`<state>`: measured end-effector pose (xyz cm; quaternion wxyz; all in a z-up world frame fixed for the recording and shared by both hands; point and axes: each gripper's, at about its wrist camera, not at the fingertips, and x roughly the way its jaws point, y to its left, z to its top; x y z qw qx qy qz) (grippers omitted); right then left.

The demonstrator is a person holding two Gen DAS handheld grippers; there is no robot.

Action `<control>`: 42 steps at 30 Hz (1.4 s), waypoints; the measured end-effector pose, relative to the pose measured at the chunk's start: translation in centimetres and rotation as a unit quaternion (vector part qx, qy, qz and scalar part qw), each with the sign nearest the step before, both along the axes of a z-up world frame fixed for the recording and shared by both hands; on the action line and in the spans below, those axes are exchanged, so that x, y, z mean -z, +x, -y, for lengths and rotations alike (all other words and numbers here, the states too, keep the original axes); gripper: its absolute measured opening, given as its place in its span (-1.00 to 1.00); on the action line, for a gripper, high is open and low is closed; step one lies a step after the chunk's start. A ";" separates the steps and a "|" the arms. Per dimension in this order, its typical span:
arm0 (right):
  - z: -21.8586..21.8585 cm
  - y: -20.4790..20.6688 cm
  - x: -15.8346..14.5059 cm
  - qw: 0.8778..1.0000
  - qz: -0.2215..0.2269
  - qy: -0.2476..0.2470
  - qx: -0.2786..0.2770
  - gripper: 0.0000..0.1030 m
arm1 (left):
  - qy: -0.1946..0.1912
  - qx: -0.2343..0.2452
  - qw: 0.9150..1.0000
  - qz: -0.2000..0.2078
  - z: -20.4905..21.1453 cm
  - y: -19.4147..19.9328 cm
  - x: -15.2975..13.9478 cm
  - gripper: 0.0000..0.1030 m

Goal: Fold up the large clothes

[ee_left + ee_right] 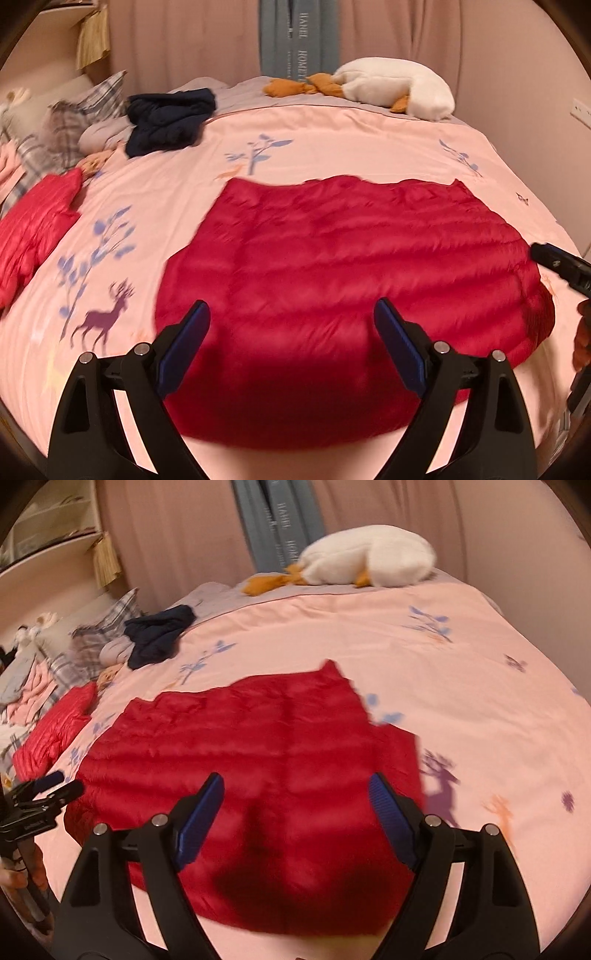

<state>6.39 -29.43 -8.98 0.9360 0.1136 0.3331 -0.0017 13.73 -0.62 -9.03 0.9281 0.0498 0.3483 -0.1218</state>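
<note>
A dark red quilted garment (351, 266) lies spread flat on the pink bed cover (332, 147); it also fills the middle of the right wrist view (258, 760). My left gripper (291, 314) hovers above its near part, open, with nothing between the fingers. My right gripper (295, 786) hangs open over the garment's near right part, also holding nothing. The right gripper's tips (554, 260) show at the right edge of the left wrist view. The left gripper (55, 786) appears at the left edge of the right wrist view.
A lighter red quilted garment (33, 236) lies at the left. A dark navy garment (166, 122) is bunched at the back left beside plaid pillows (74, 122). A white plush goose (399, 86) rests at the far edge before pink curtains (184, 37).
</note>
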 end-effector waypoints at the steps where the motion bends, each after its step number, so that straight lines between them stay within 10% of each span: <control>1: -0.4 0.6 0.1 1.000 -0.001 -0.002 -0.005 0.59 | 0.001 0.003 1.000 0.000 0.7 0.5 0.0 0.76; 20: -3.2 6.0 4.6 0.998 -0.056 -0.022 -0.031 0.61 | 0.018 0.015 0.999 -0.041 3.7 4.0 3.6 0.79; 32: -2.3 6.3 0.0 0.999 -0.011 0.017 -0.025 0.60 | -0.003 -0.003 1.000 -0.018 3.1 6.6 0.1 0.79; 42: -2.2 9.9 4.2 0.997 -0.071 -0.007 -0.002 0.61 | 0.015 0.002 0.997 -0.071 4.0 9.0 3.7 0.82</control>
